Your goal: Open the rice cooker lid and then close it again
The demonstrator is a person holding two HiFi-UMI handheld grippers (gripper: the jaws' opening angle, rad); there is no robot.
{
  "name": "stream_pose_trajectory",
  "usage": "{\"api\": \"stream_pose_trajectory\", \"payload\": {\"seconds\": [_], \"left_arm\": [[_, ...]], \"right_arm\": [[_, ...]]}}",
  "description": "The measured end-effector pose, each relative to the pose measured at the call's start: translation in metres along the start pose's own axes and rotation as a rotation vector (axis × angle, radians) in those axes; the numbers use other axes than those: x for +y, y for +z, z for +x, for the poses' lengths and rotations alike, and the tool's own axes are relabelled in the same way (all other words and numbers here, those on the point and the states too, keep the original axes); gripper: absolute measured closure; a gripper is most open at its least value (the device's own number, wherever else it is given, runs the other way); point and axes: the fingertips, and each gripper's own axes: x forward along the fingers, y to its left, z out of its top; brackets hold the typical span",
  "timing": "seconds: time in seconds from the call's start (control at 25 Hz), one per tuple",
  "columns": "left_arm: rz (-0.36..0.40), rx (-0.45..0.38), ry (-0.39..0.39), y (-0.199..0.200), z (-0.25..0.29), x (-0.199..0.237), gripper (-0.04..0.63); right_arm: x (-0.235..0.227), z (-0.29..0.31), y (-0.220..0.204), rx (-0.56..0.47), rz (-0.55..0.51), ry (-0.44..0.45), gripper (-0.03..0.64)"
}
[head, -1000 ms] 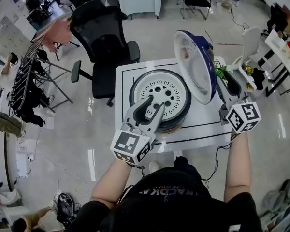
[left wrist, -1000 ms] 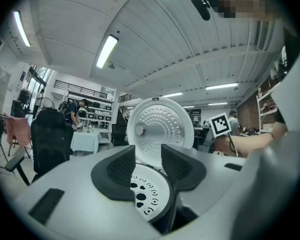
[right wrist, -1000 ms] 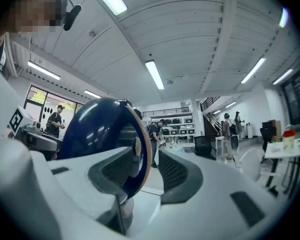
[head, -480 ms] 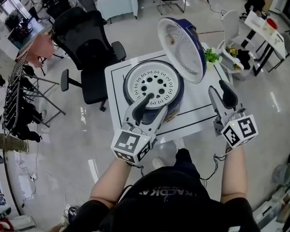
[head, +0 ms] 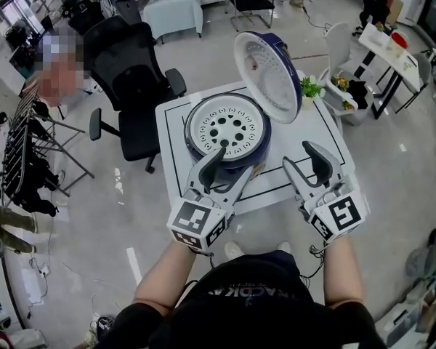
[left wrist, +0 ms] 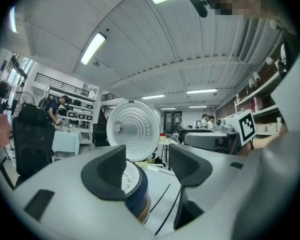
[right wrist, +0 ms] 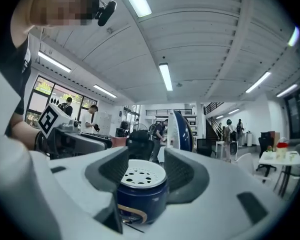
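One white worktop (head: pixel 316 122) holds it all, and it is the biggest thing we see from the head view. On its middle sits the round blue rice cooker (head: pixel 227 131). Its lid (head: pixel 267 75) is already up. The lid stands nearly on its edge at the cooker's 2 o'clock side. Its white inside looks toward 9 o'clock and its blue back toward 3 o'clock.

Next come our two tools. The left hand-held gripper (head: pixel 234 163) is at the cooker's 6 o'clock edge and points to 1 o'clock. We cannot tell if it touches the cooker. Its jaws have just been opening and now stand wide, with nothing pinched. We only see the cooker past the gap. The right hand-held gripper (head: pixel 299 155) is at the cooker's 4 o'clock, a little apart from it. Its jaws have just been opening too, and they are wide and grip nothing.

So the opening part looks done, and closing is what is left. From the right hand-held gripper the lid lies at 11 o'clock, and this one is nearer. From the left one the lid is at 1 o'clock, across the pot. We think the lid must tip over toward 9 o'clock, so the right side should push.
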Motion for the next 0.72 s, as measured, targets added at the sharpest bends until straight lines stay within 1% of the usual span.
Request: {"api": "stream_pose_trajectory", "payload": {"seconds": [0.24,0.52,0.72], "left_arm": [[-0.013,-0.018,0.037,0.004,-0.004,-0.018,0.334],[-0.006,-0.018,0.087,0.004,0.002,-0.065,0.334],[0.005,-0.017,0.125,0.004,0.0,-0.1,0.334]], "right_arm": [[0.002,-0.016,0.008,-0.005,-0.007,0.036,0.41],[-0.019,-0.056,0.009,-0.023,0.019,0.075,0.41],[-0.024,-0.084,0.013,-0.042,0.03,0.116,0.41]]}}
